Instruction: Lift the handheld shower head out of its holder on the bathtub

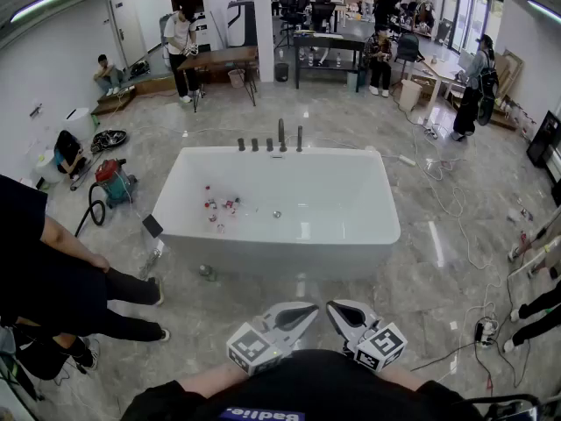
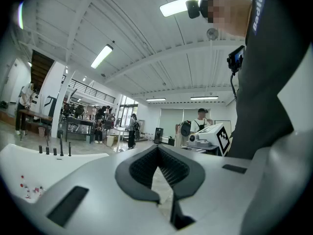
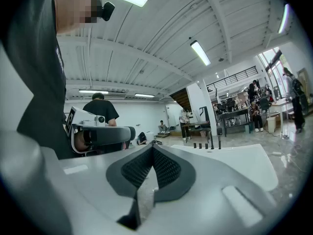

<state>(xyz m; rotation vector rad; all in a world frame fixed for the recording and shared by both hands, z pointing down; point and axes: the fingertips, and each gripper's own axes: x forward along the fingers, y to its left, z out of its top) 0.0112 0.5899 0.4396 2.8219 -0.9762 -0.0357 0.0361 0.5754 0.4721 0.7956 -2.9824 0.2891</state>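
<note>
My left gripper (image 1: 305, 310), at 6 o'clock in the head view, is closed and empty. The handheld shower head (image 1: 299, 138) stands in its holder on the 12 o'clock rim of the bathtub (image 1: 383, 202), long axis upright, tip pointing up, well apart from both tools. My right gripper (image 1: 337, 310), just beside the left, is likewise closed on nothing.

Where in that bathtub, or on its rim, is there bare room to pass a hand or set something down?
Free: the bathtub floor right of the drain, up to the right wall, and the far rim from the fixtures out to either corner. Crowded: small red and white items lie scattered left of the drain, and the fixtures stand in a row mid-rim.
</note>
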